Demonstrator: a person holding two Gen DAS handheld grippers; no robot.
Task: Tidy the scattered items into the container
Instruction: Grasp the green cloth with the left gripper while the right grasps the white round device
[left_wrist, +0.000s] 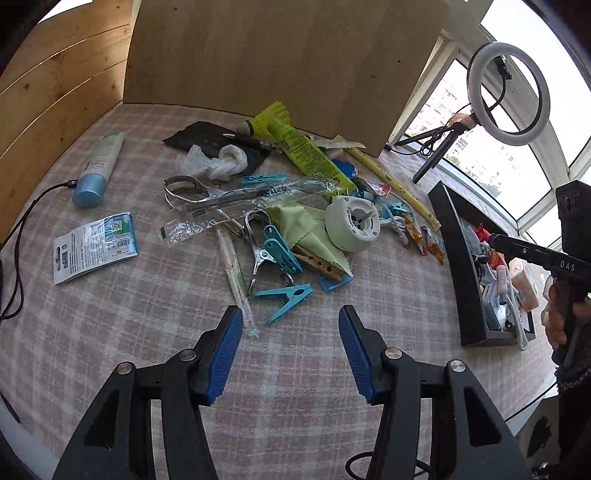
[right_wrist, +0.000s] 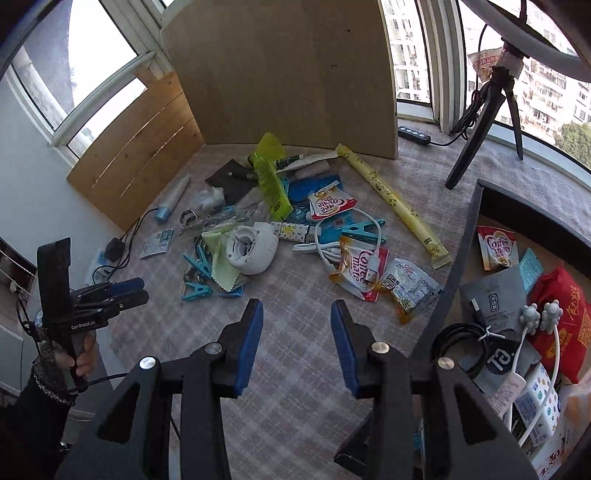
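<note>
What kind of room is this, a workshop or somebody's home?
Probably a home, on a glazed balcony or by a bay window. Apartment blocks show through the window, a checked cloth covers the table, and household clutter like clothes pegs lies about.

I see bright daylight pouring through the windows, blowing them out white; the tablecloth stays evenly lit, shadows soft. Fisheye bends the edges, corners go black.

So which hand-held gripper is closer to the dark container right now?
Right. The right hand-held gripper hovers just beside the container wall; the left hand-held gripper sits farther away, in front of the blue clothespin.
</note>
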